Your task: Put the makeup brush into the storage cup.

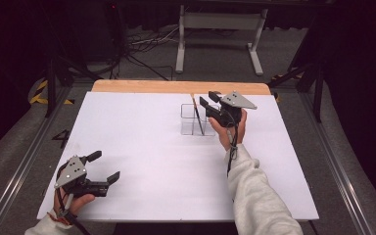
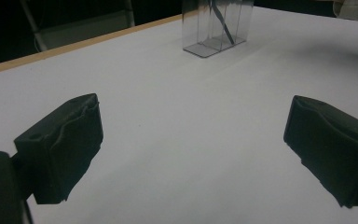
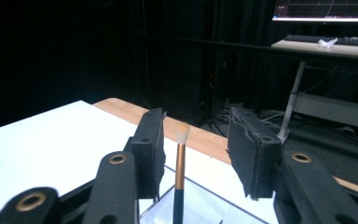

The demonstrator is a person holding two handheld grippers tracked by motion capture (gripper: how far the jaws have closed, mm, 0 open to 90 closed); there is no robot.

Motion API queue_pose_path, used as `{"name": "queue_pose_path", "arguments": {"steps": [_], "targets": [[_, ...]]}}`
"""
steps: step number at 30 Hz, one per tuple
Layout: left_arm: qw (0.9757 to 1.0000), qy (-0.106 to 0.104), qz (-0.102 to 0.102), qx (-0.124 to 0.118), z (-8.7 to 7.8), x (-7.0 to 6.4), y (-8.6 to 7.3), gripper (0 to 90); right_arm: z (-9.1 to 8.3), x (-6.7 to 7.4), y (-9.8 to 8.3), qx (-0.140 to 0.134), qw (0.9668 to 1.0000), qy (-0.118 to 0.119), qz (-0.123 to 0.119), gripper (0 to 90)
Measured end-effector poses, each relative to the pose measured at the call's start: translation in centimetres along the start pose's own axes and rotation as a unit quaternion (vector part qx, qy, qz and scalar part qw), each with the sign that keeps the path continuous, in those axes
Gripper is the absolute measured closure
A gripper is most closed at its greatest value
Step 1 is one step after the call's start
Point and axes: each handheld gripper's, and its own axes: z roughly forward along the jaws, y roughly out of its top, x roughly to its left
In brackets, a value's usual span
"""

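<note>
Right tongs [image 3: 196, 154] stood released around the upright black-and-copper makeup brush [image 3: 180, 172] in the clear plastic organiser [image 1: 192, 120]; left tongs [image 1: 105, 169] open, far off.

Worktop [image 1: 142, 147]: plain white surface, with a light wood-coloured strip [image 1: 176, 87] along its 12 o'clock edge. Left tool [image 1: 106, 168]: black jaws under a grey three-cornered plate. Right tool [image 1: 208, 100]: black jaws with brass-coloured rivets, likewise grey-plated. Brush [image 3: 180, 172]: black handle, copper-orange ferrule, pale cream bristle tip. Holder [image 1: 192, 120]: clear, colourless, with faint grey edges. Sleeve [image 1: 257, 196] at 5 o'clock: off-white. Floor [image 1: 14, 156]: grey, with a yellow-and-black striped marking [image 1: 41, 93] at 10 o'clock. Background: black.
</note>
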Motion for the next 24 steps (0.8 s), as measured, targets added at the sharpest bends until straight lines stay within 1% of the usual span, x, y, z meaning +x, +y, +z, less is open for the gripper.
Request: {"name": "queue_pose_path", "arguments": {"steps": [5,6,7,9,10,13,14,17,18,20,21,22,24], "targets": [[1.0000,0.001,0.000,0.002,0.0,0.0,0.0,5.3,-0.7,-0.1,0.6,-0.007,1.0000,0.002,-0.002,50.5],[1.0000,0.001,0.000,0.001,0.0,0.0,0.0,5.3,-0.9,-0.1,0.8,-0.007,1.0000,-0.002,-0.006,47.6],[1.0000,0.001,0.000,0.001,0.0,0.0,0.0,5.3,-1.0,-0.1,1.0,-0.007,0.9999,-0.004,-0.008,46.6],[1.0000,0.001,-0.001,0.001,0.0,0.0,0.0,5.3,-1.3,-0.2,1.1,-0.010,0.9999,-0.001,-0.008,45.0],[1.0000,0.001,0.001,0.002,0.0,0.0,0.0,5.3,-1.5,-0.2,1.3,-0.012,0.9999,-0.005,-0.011,43.2],[1.0000,0.001,0.001,0.004,0.0,0.0,0.0,5.3,-1.8,-0.2,1.5,-0.014,0.9998,-0.006,-0.014,39.2],[1.0000,0.002,0.002,0.002,0.1,0.0,0.0,5.3,-1.9,-0.2,1.5,-0.014,0.9997,-0.009,-0.020,37.9],[1.0000,0.003,0.001,0.002,0.1,0.0,0.0,5.3,-2.2,0.0,1.7,-0.015,0.9995,-0.006,-0.027,36.1],[1.0000,0.002,-0.001,0.001,0.0,0.0,0.0,5.4,-2.3,0.1,1.8,-0.015,0.9995,-0.006,-0.028,34.7],[1.0000,0.003,0.001,0.002,0.0,0.0,0.0,5.4,-2.5,0.1,1.8,-0.011,0.9994,-0.003,-0.032,33.0],[1.0000,0.002,-0.001,0.001,0.0,0.0,0.0,5.3,-2.5,0.2,1.8,-0.008,0.9993,-0.006,-0.037,31.7],[1.0000,0.001,0.001,0.002,0.0,0.0,0.0,5.3,-2.6,0.2,1.8,-0.005,0.9992,-0.009,-0.038,30.1],[1.0000,0.002,0.001,0.004,0.0,0.0,0.0,5.3,-2.8,0.2,1.8,-0.004,0.9993,-0.007,-0.037,27.7]]}}
